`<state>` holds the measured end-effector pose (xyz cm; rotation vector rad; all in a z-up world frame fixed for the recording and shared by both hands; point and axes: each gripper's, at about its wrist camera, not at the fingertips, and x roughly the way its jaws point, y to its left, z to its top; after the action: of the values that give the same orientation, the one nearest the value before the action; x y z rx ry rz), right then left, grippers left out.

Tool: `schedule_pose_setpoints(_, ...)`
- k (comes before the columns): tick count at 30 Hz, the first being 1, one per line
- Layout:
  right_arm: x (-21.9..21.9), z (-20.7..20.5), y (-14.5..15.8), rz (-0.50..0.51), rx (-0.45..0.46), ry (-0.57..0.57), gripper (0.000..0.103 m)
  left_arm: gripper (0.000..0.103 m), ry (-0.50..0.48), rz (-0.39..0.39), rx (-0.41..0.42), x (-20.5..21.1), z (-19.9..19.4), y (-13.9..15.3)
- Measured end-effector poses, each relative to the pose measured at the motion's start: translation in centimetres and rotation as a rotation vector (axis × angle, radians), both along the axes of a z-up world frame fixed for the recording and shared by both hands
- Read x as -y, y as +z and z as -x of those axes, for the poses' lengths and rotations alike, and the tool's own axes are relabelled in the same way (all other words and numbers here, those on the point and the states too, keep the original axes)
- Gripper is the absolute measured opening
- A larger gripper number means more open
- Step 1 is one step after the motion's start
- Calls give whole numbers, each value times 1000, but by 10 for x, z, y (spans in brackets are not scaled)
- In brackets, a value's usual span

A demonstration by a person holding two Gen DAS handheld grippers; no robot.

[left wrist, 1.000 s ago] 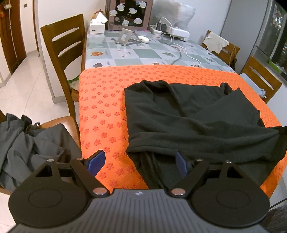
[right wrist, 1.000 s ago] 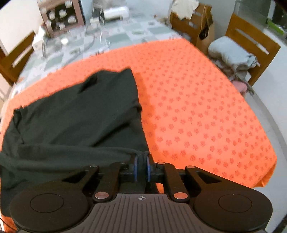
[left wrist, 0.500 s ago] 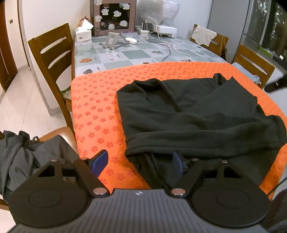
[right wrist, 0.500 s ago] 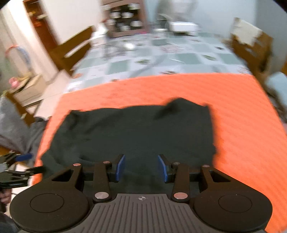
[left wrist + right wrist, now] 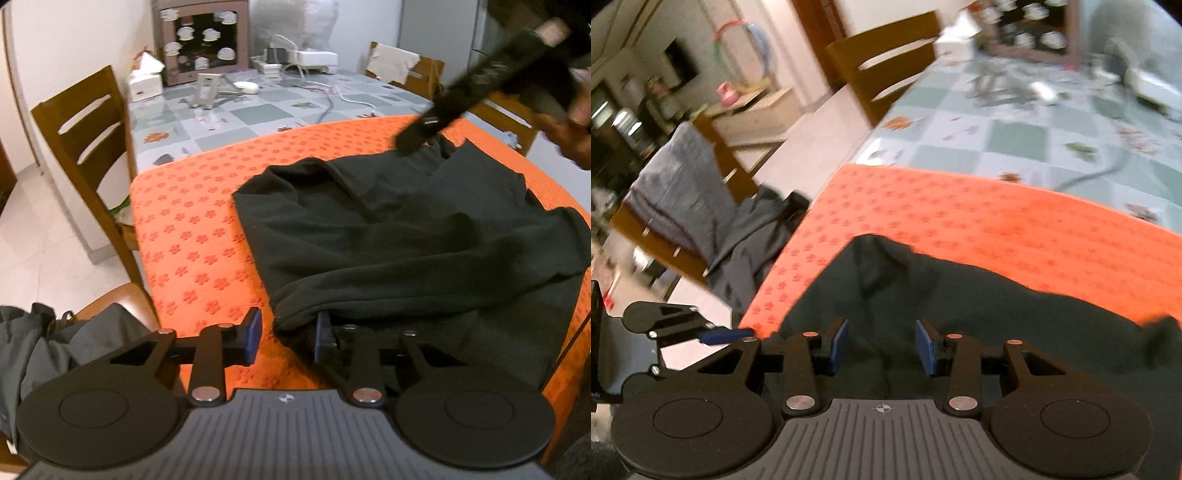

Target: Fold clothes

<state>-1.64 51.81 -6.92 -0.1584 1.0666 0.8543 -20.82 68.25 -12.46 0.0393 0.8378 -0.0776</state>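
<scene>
A garment (image 5: 406,236) is lying on a mat (image 5: 192,229) that is covering the near end of a table (image 5: 258,114), sitting toward the mat's right side in the left wrist view. Beyond the mat, a tissue box (image 5: 144,84), a stand (image 5: 207,88), a mouse (image 5: 246,86) and cables (image 5: 332,96) are resting on the table, with a cabinet (image 5: 201,40) standing behind them. A chair (image 5: 85,133) is standing left of the table, and nearer, left of the mat, clothes (image 5: 40,343) are lying heaped on another chair seat (image 5: 118,299).
</scene>
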Motion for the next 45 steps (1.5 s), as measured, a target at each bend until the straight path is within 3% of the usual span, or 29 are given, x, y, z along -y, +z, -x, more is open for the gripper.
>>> schedule_pose_setpoints(3,-26,-10,-17,14,-25,51,43,28,-13,17,-2,0,-6,-5)
schedule_pose_setpoints(5,-41,-14,-28,32,-37,71,43,8,-5,28,14,0,-6,-6)
schedule_pose_setpoints(13,-67,-26,-56,61,-99,118,41,5,90,23,109,9,20,-1)
schedule_pose_setpoints(14,-67,-26,-57,59,-110,127,32,5,105,28,114,8,23,0)
schedule_pose_setpoints(15,-68,-25,-55,56,-107,135,13,5,116,35,116,8,25,1)
schedule_pose_setpoints(16,-69,-24,-53,52,-104,144,4,5,127,41,118,8,26,2)
schedule_pose_setpoints(19,-71,-22,-46,42,-93,171,3,4,151,50,121,6,29,3)
schedule_pose_setpoints(25,-79,-29,-7,22,94,146,3,2,206,82,91,0,33,1)
schedule_pose_setpoints(28,-88,-35,-14,52,111,170,4,2,240,92,67,-6,33,-3)
schedule_pose_setpoints(31,-89,-36,-19,64,127,156,11,2,256,98,61,-11,37,-3)
schedule_pose_setpoints(33,-81,-35,-12,42,141,125,23,2,268,115,61,-14,38,2)
schedule_pose_setpoints(36,-62,-34,2,6,139,87,24,3,276,147,75,-18,39,12)
schedule_pose_setpoints(39,-37,-29,16,-15,135,52,30,11,257,154,92,-15,34,23)
schedule_pose_setpoints(41,-17,-22,22,-23,135,24,32,28,242,151,101,-11,28,28)
schedule_pose_setpoints(45,27,-1,29,-20,131,-36,34,36,203,141,104,1,16,32)
